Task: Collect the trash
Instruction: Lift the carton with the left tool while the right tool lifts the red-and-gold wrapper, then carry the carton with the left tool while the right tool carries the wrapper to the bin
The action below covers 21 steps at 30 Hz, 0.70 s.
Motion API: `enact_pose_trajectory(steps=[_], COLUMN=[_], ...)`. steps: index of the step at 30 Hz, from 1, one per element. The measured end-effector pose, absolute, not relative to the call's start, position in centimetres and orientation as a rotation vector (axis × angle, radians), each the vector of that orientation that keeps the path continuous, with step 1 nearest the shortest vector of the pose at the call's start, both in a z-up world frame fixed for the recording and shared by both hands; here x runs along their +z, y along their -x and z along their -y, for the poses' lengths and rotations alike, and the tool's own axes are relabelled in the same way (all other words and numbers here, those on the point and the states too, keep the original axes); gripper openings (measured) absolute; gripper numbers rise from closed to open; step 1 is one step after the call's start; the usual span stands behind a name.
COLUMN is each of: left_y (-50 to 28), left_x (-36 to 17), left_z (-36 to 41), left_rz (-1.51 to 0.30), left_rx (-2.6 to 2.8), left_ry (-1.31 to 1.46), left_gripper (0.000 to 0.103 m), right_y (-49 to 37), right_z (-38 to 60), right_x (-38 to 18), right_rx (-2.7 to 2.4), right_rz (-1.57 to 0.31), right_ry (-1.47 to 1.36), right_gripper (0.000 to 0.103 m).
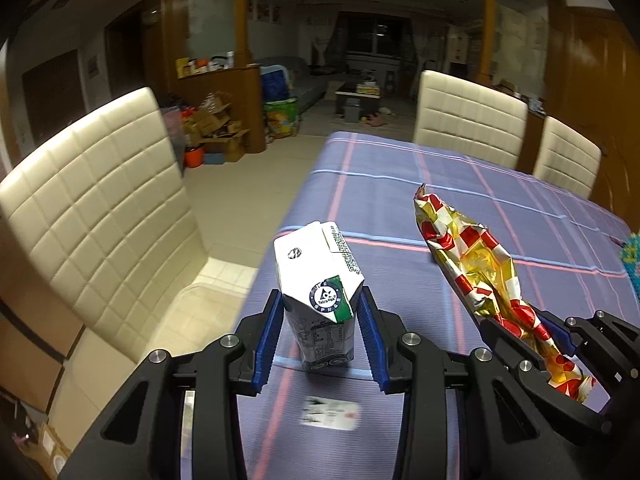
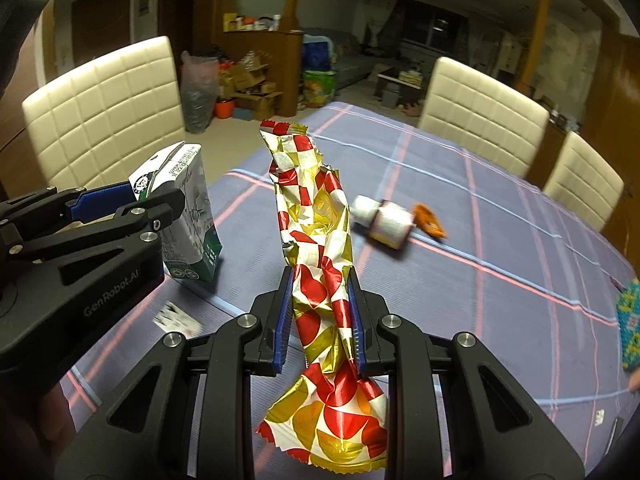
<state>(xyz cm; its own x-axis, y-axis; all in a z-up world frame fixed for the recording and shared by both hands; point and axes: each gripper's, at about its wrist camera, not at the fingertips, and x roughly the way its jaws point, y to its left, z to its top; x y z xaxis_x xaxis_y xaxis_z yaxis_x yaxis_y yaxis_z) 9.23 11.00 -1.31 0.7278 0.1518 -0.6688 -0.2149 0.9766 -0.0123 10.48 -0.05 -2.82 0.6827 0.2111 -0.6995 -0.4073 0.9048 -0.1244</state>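
A white and green Tetra Pak carton (image 1: 318, 292) stands between the blue pads of my left gripper (image 1: 322, 308), which is shut on it at the table's left edge; the carton also shows in the right wrist view (image 2: 188, 216). My right gripper (image 2: 320, 304) is shut on a crumpled red, gold and white snack wrapper (image 2: 316, 240) and holds it above the table; the wrapper also shows in the left wrist view (image 1: 476, 264). A small white bottle (image 2: 384, 220) and an orange wrapper (image 2: 430, 220) lie further on the purple tablecloth (image 2: 500, 240).
Cream chairs stand on the left (image 1: 100, 216) and at the far side (image 1: 468, 120). A small paper label (image 1: 330, 416) lies on the cloth below the carton. A blue-green patterned object (image 2: 630, 328) sits at the right edge. Boxes clutter the floor beyond (image 1: 216, 128).
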Motion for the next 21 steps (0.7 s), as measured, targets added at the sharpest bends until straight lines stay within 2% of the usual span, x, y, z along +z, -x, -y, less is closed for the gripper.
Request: enact_pose_trajectory(steps=[21], left_y=[-8.5], left_x=[-3.2], left_z=[-24.3], left_rz=[-0.747], left_rx=[0.415], left_ry=[0.176], left_gripper=[0.037], right_y=[-12.2], right_z=[-14.0], right_x=[-4.7], right_rx=[0.551], right_rz=[-0.749], right_ry=[0.421], right_gripper=[0.026])
